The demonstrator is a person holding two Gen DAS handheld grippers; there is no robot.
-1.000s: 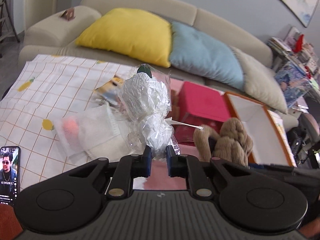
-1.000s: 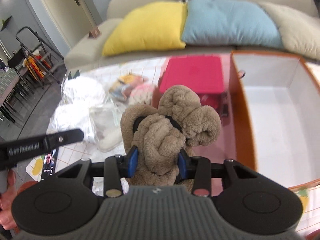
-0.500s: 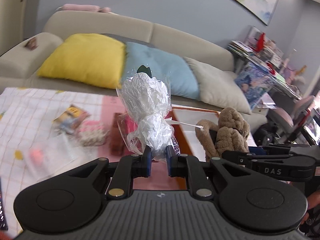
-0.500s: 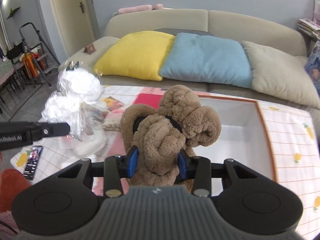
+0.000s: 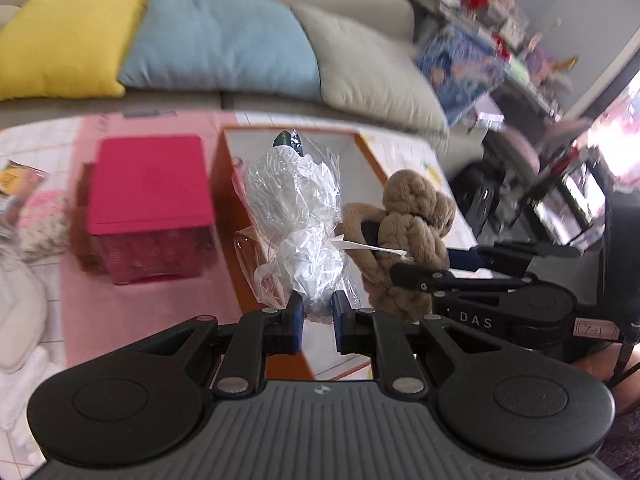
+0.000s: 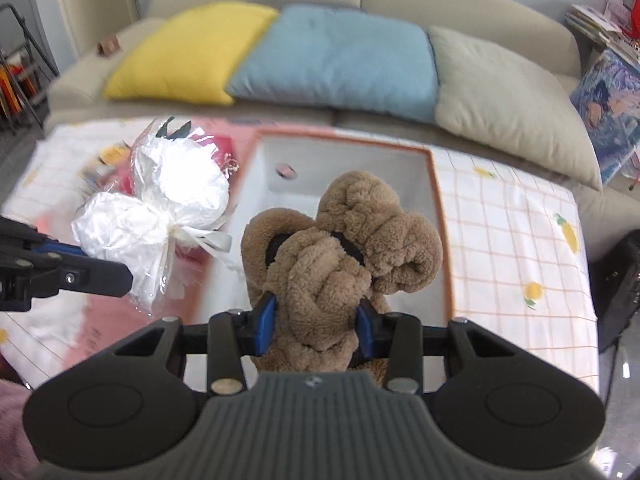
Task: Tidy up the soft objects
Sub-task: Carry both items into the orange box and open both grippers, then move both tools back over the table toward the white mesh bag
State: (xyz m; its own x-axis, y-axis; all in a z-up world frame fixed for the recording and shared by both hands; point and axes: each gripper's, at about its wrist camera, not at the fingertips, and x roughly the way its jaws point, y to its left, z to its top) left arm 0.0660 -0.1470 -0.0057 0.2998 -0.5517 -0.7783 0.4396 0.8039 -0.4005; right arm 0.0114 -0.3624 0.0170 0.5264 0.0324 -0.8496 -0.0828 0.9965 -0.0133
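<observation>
Now each tongs clamps one toy: left (image 5: 316, 310) wrapped plush (image 5: 298, 216), right (image 6: 316, 320) brown plush (image 6: 340, 248).

Brown plush toy (image 6: 344, 248), orange-rimmed white box (image 6: 434, 184)

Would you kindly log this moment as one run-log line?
left gripper: shut on wrapped white toy | right gripper: shut on brown plush | both above orange-rimmed box

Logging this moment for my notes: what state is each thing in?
Left claw: shut on wrapped toy.
Right claw: shut on brown plush.
Wrapped toy: sealed in clear plastic, held aloft.
Brown plush: knotted, held above the box.
Box: open, nothing visible inside.
Pink bin: lid on.
</observation>
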